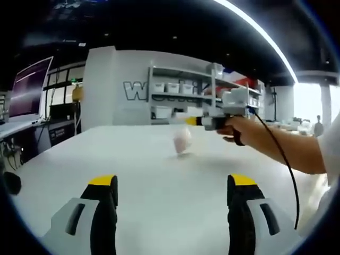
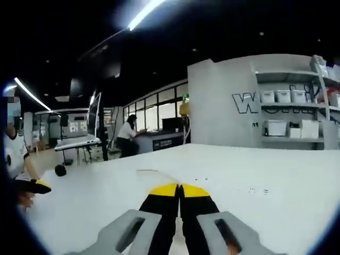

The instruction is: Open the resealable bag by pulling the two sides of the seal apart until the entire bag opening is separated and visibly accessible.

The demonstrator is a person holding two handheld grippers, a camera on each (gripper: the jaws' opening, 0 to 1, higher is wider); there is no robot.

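A small clear resealable bag (image 1: 182, 141), blurred and pale pink-white, hangs just above the white table (image 1: 133, 159) in the left gripper view. My right gripper (image 1: 192, 121) enters from the right in a person's hand and holds the bag by its top edge. In the right gripper view, that gripper (image 2: 179, 190) has its yellow-tipped jaws pressed together, and a thin clear edge of the bag (image 2: 151, 173) curves out just beyond them. My left gripper (image 1: 172, 183) stands wide open and empty, nearer than the bag and below it.
Shelves with white bins (image 1: 175, 90) stand against the wall behind the table. A monitor (image 1: 29, 87) is at the far left. A small black round object (image 2: 60, 170) sits by the table's edge. A person (image 2: 127, 139) works at a distant desk.
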